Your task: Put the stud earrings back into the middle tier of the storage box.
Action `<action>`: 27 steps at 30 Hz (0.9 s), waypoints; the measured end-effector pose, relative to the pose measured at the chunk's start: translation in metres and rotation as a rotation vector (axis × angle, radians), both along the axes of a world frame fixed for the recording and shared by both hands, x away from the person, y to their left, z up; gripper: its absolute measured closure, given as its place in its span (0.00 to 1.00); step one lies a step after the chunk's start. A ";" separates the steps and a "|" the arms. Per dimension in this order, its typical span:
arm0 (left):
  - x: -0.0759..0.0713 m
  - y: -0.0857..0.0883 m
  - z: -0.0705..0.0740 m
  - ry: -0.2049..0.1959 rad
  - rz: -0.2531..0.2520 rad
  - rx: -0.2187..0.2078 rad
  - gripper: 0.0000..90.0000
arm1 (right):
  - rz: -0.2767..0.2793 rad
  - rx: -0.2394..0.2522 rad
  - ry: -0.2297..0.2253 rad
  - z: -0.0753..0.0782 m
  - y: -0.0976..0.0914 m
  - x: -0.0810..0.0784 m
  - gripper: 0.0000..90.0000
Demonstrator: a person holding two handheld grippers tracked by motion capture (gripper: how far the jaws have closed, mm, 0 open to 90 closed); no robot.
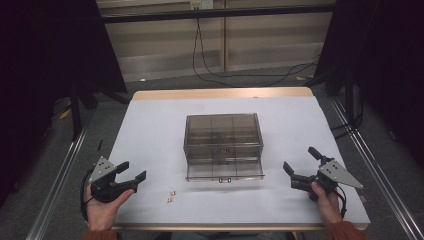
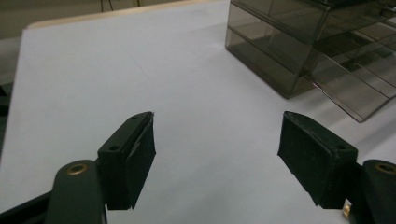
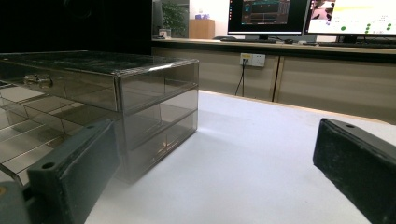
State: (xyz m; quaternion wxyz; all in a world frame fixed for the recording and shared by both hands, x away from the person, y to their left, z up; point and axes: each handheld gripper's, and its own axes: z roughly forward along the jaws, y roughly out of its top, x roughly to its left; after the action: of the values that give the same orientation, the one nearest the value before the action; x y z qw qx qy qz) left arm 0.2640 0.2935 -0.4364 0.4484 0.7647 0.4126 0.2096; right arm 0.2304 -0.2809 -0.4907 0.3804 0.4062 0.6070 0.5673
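- The box [image 1: 224, 145] is a smoky see-through one with drawers. It sits in the middle of the worktop [image 1: 150, 125], on a white sheet.
- The bottom drawer [image 1: 225, 171] looks pulled out a little toward the person. It has a small metal knob at the front.
- Two tiny gold bits [image 1: 171, 196] lie on the sheet, near the front edge. They are left of the drawer and just beside the left tongs [image 1: 132, 171]. (They are too small to tell what they are.)
- The left tongs are wide open and hold nothing. They hang over bare sheet at the front left, well apart from the box.
- In the left gripper view the tongs [image 2: 215, 154] show a wide gap, with the box [image 2: 299, 51] up at the right.
- The right tongs [image 1: 301, 162] are wide open too, and hold nothing. They sit at the front right, near the box but not touching it.
- In the right gripper view the tongs [image 3: 210, 172] point past the side of the box [image 3: 116, 102].
- I think the job is just starting: the gold bits are not picked up yet.
- Next, I guess, the left tongs must go down over one gold bit and close on it softly.
- The bit is very small, so the tips must line up well, or it may slip away.
- Then it could go in the open drawer.
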 end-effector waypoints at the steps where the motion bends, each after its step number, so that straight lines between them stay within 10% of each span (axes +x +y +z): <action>1: -0.001 -0.001 0.001 0.009 -0.018 0.014 0.30 | 0.000 0.000 0.000 0.000 0.000 0.000 0.00; 14: -0.007 -0.028 0.011 0.109 -0.179 0.086 0.50 | 0.000 0.000 0.000 0.000 0.000 0.000 0.00; 27: -0.003 -0.066 0.011 0.195 -0.393 0.304 0.74 | 0.002 -0.001 0.001 0.000 0.000 0.000 0.00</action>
State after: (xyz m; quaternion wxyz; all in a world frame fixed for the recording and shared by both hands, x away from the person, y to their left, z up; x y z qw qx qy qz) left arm 0.2610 0.2272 -0.4249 0.3183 0.9054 0.2614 0.1034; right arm 0.2308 -0.2811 -0.4907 0.3799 0.4059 0.6078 0.5671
